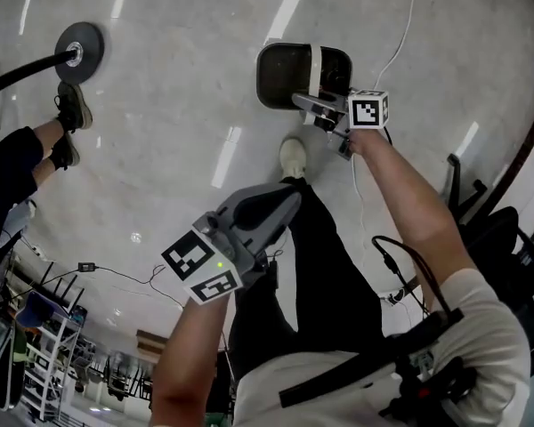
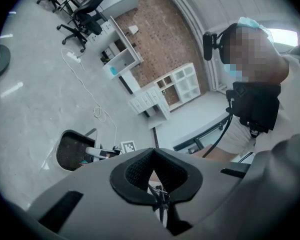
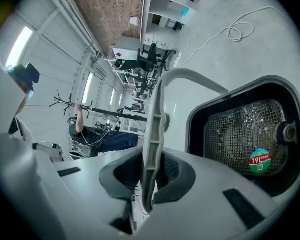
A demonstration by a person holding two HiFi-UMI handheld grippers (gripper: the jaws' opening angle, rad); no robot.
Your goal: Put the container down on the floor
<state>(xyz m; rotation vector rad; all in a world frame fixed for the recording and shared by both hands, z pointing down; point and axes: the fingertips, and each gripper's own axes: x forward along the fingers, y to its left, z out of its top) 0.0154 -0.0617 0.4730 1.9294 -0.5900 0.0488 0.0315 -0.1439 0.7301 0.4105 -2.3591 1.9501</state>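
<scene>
Head view: the container [image 1: 283, 76] hangs by its pale handle [image 1: 315, 65] from the right tongs [image 1: 319, 107], just beyond the shoe [image 1: 292, 156]; I cannot tell if it touches the floor [image 1: 178, 87]; open floor to its left, a cable [image 1: 402, 34] at its right.
Left gripper view: the left tongs [image 2: 157, 178] are together with nothing between them; the container [image 2: 72, 151] is low at left.
Right gripper view: the right tongs [image 3: 150, 175] are clamped on the thin, stiff handle [image 3: 154, 116]; the mesh-lined container [image 3: 242, 129] looks rigid and light, so it may swing; the handle's middle seems the best hold.
</scene>
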